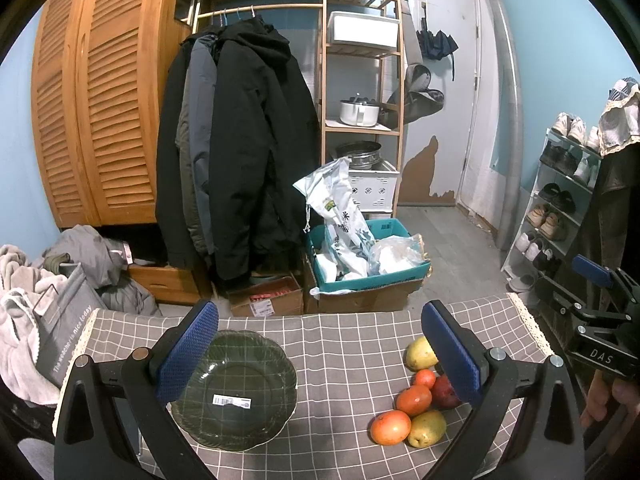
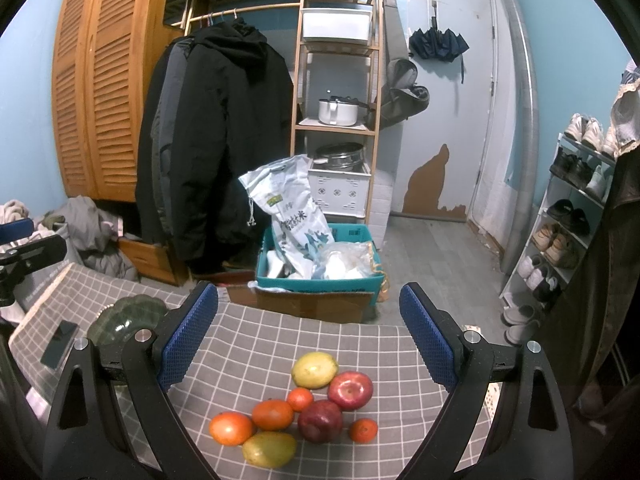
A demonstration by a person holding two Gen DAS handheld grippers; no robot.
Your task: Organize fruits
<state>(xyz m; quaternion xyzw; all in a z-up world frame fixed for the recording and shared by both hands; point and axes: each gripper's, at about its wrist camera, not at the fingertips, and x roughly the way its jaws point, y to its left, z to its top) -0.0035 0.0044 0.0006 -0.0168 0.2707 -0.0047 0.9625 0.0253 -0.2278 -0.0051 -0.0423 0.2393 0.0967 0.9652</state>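
From the left wrist camera, the left gripper (image 1: 320, 356) hangs above the table with its jaws wide apart and nothing between them. The green glass plate (image 1: 234, 390) lies bare on the grey checked tablecloth (image 1: 340, 332), and the fruits (image 1: 416, 400) sit in a cluster to the right of the plate, well apart from it.

From the right wrist camera, the right gripper (image 2: 308, 340) is likewise spread and empty, poised over the fruits, all left loose on the cloth to the right of the plate. By my judgement, nothing is sorted yet; every fruit remains to be moved.
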